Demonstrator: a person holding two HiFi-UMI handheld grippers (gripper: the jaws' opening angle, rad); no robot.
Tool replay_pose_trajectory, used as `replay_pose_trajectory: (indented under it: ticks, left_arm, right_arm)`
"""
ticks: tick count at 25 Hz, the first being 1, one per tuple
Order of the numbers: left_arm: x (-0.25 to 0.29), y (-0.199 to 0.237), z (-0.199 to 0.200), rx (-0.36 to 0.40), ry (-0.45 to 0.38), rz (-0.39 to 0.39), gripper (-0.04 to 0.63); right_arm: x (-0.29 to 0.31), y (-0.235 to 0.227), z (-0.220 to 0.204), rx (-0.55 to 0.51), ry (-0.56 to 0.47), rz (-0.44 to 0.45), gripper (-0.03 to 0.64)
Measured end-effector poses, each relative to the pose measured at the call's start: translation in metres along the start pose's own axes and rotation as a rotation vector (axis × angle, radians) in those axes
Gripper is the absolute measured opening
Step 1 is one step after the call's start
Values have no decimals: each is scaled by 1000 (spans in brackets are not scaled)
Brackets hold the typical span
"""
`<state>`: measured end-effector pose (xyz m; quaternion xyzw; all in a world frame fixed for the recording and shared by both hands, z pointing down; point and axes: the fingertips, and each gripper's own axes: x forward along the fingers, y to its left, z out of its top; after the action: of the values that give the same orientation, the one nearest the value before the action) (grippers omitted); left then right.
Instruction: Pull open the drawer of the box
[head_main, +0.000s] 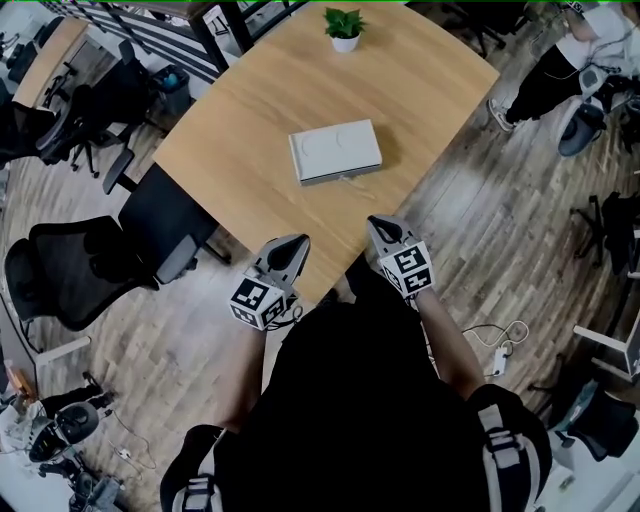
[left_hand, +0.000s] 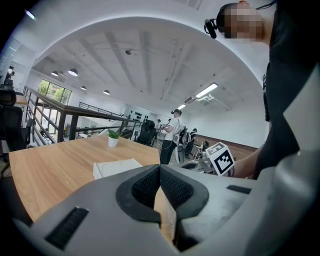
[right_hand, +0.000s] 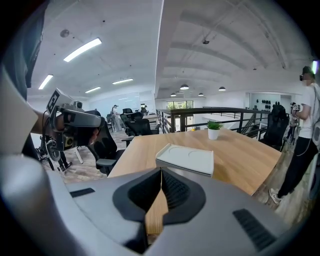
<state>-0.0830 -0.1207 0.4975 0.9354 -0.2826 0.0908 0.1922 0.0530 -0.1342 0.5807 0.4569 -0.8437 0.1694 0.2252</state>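
Ahead of both tools the table (head_main: 430, 90) was pale wood with a matt, fine grain, the box (head_main: 335, 150) on it looked like smooth, matt off-white plastic, and the left gripper (head_main: 296, 241) and right gripper (head_main: 379, 226) had matt grey plastic shells with black ribbed pads (left_hand: 144, 188)

A light wooden table (head_main: 250, 110) stands on a wood-plank floor (head_main: 480, 230), black office chairs (head_main: 75, 265) at its left, strip lights (right_hand: 82, 49) on the white ceiling (right_hand: 225, 35).

Bright, even light; fisheye-warped dark edges, perhaps faintly soft.
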Motion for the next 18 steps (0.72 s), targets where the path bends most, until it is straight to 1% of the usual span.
replay_pose_trajectory:
  ticks: [6, 10, 15, 18]
  left_arm:
    - [6, 10, 4, -9, -2, 39, 23]
    - [9, 18, 6, -20, -1, 74, 23]
    - [14, 24, 5, -33, 2, 102, 22]
    - [18, 26, 9, -35, -1, 122, 23]
  right_arm:
    - [21, -18, 2, 13, 3, 5, 25]
    - [39, -28, 2, -13, 19, 9, 25]
    - [59, -44, -5, -59, 42, -15, 26]
    - [68, -50, -6, -64, 56, -15, 26]
